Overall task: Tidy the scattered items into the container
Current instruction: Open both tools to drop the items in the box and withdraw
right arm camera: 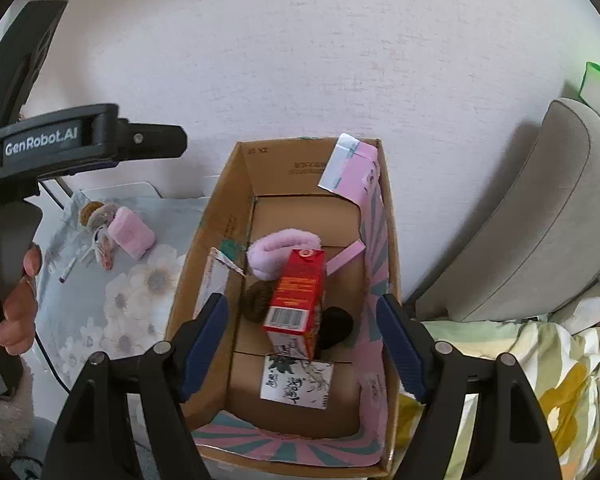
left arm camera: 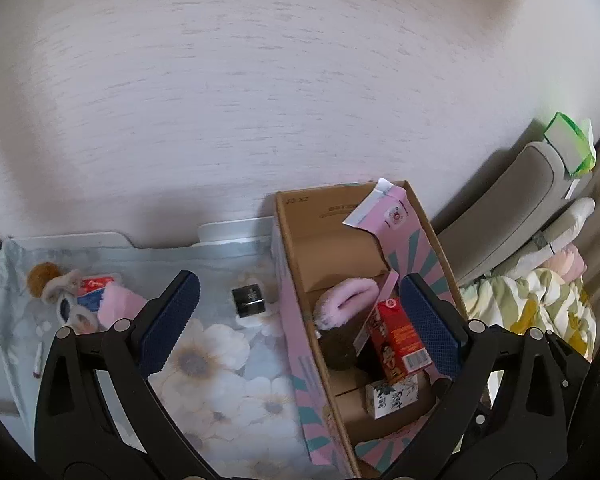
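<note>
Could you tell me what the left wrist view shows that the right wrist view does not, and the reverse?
Only the left wrist view shows the small black box lying on the floral cloth beside the cardboard box, and the open left tongs. Only the right wrist view shows the hand gripping the other tool, and the open right tongs. Both show the red carton, pink slipper and white printed box inside the cardboard box.

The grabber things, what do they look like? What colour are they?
Each gripper, left and right, has black plastic arms with silver rivets and two flat fingers padded in bumpy dark blue. The left one's black handle says GenRobot.AI in white. A fluffy whitish sleeve shows below the hand.
</note>
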A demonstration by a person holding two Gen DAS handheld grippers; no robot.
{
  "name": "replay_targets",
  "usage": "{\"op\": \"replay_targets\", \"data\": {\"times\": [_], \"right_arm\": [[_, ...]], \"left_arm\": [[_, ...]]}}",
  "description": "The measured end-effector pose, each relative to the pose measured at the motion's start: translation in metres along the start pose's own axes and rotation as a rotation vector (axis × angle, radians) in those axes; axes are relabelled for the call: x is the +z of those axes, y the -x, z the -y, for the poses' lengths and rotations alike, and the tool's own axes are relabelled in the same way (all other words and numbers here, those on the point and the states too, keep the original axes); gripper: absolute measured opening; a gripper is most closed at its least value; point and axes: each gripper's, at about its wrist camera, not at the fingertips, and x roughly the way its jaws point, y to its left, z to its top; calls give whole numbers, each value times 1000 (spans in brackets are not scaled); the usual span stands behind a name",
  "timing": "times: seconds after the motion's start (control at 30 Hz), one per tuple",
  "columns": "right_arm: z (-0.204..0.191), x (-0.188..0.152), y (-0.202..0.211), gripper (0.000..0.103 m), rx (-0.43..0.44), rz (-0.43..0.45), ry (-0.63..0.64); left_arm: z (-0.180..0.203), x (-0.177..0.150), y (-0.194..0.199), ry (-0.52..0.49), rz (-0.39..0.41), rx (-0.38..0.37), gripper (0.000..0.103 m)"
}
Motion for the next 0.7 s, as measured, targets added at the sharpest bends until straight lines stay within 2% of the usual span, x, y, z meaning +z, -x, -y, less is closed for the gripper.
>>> {"op": "replay_targets", "data": {"times": [0.2,0.33,0.7], "right_arm": [[-10,-3,-1,73,9,-8,-6],[-19,-7,0,73,24,-8,-13],[-52,-11,12,73,2,6,-1]], "left_arm": [[-8,-11,17,-40,15,41,100],[-16,-19,27,-55,17,35,100],[-47,-33,65,-55,41,55,100]]}}
